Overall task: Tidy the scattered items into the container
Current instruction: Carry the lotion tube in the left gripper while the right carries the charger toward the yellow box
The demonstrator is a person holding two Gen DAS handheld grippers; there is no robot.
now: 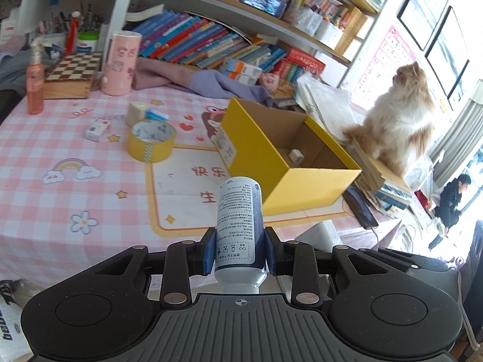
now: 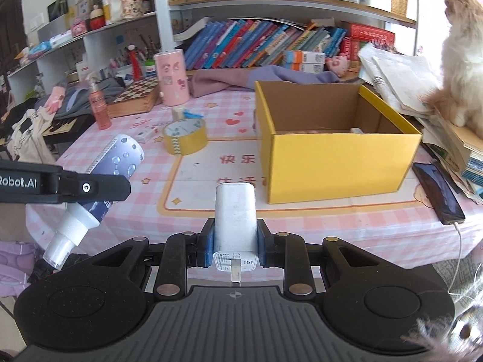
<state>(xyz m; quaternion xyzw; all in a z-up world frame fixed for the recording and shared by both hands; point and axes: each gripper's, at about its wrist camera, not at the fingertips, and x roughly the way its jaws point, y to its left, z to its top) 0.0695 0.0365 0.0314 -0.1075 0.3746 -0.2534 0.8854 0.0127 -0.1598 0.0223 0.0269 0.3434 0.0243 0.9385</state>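
Observation:
My left gripper is shut on a white and blue spray bottle, held above the table's front edge, left of the yellow box. The bottle also shows in the right wrist view, with the left gripper's arm across it. My right gripper is shut on a white charger plug, in front of the yellow box. A small white item lies inside the box. A yellow tape roll, a small white box and a beige block lie on the table.
A pink cylinder, a chessboard box, an orange spray bottle and purple cloth stand at the back. A cat sits on stacked books right of the box. A phone lies at the right edge.

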